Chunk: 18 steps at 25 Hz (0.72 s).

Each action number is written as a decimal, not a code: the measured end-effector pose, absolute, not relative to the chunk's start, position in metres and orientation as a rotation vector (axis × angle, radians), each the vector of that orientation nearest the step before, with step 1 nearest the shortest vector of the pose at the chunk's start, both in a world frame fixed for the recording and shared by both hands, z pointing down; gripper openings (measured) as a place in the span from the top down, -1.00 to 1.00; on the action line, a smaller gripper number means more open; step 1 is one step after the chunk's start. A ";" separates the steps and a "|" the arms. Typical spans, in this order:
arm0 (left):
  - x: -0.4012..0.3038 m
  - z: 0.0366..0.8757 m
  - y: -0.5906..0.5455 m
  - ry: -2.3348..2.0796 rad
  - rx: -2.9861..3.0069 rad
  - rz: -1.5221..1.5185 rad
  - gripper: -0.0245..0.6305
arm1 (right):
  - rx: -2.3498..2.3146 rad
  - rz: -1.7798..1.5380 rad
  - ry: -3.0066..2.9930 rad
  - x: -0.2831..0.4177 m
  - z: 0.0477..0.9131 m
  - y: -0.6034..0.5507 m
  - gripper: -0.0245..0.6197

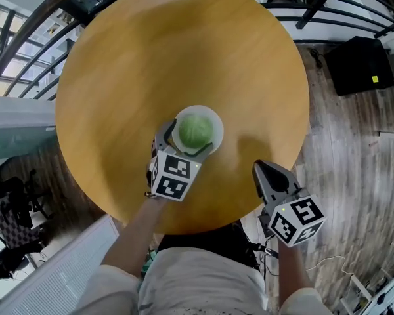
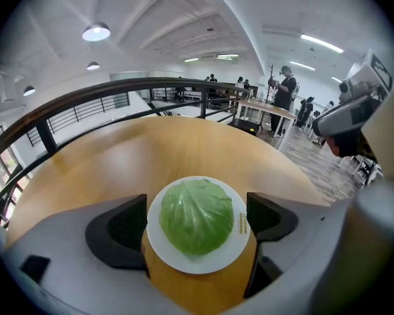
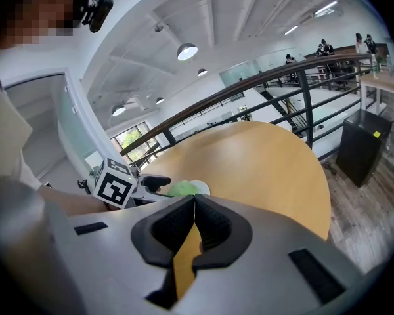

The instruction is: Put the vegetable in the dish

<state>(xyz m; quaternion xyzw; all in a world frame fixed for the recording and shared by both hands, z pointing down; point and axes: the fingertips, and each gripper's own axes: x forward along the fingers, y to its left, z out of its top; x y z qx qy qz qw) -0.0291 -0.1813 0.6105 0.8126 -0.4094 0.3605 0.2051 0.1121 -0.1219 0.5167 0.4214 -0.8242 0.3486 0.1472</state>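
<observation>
Head view looking down: the cabbage [image 1: 196, 130] is sitting in the white dish [image 1: 215, 119], so the veg is already in there. The dish is on a round wooden bench [image 1: 184, 51], on the half nearer the person. Beyond the dish there's a big stretch of bare wood, and much less between the dish and the near edge.

The left claw [image 1: 184, 143] is spread wide, one jaw on each side of the dish with the cabbage between them. I can't tell if the pads actually touch the rim. The right claw [image 1: 259, 168] is off to the right of the dish, well apart from it. Its jaws are pressed together, its tip is over the wood, and its body hangs out past the bench edge.

A dark railing [image 1: 26, 31] curves round the far side of the bench from the dish. A black box [image 1: 358, 64] stands on the plank floor [image 1: 341, 149], far right of the dish.

The left claw's own view adds some yellow print [image 2: 240, 223] on the dish rim, too small to read. It also shows people [image 2: 285, 87] standing past the railing. From the right claw's view, the left claw's marker cube [image 3: 113, 182] sits just in front of the dish.
</observation>
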 end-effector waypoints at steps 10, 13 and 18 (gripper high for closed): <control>-0.054 0.513 -0.120 -1.160 2.244 0.751 -0.13 | 1.220 0.885 -2.424 0.097 0.455 -0.102 0.85; -0.069 0.486 -0.100 -1.193 2.238 0.684 0.04 | 1.221 0.846 -2.428 0.089 0.440 -0.092 0.85; -0.087 0.451 -0.058 -1.290 2.240 0.654 0.46 | 1.208 0.799 -2.452 0.077 0.420 -0.063 0.84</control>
